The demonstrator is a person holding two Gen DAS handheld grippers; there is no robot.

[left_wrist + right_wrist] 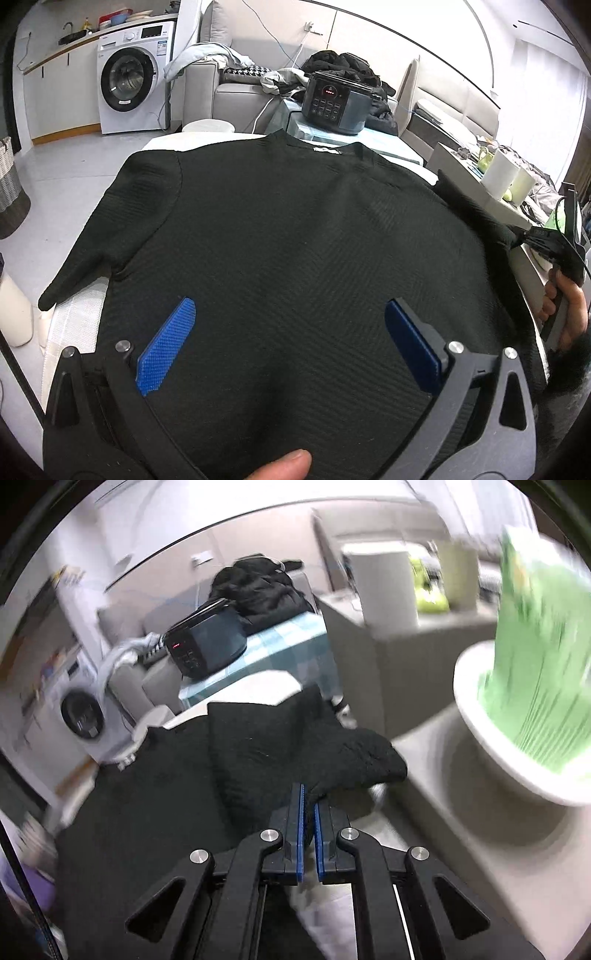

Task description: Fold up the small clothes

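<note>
Left wrist view: I see a black knit sweater (280, 236) spread flat, neckline away from me, on a white tabletop (77, 317). Its left sleeve (99, 251) lies angled outward over the tabletop edge. My left hand-held gripper (290, 325) hangs above the sweater's lower body with its 2 blue pads (166, 343) spread wide, gripping nothing. Beyond the collar stands a dark pressure cooker (334, 103) on a pale blue cloth; a washing machine (129, 77) sits at far left. At the right edge, the right hand-held gripper (554, 243) meets the end of the right sleeve (476, 218).

Right wrist view (motion-blurred): my right hand-held gripper (308, 797) has its blue pads (300, 827) drawn nearly together, pinching the cuff of the right sleeve (332, 753), which is raised and bunched above the sweater body (147, 794). To the right, a white bowl (476, 709) holds something green (535, 672).
</note>
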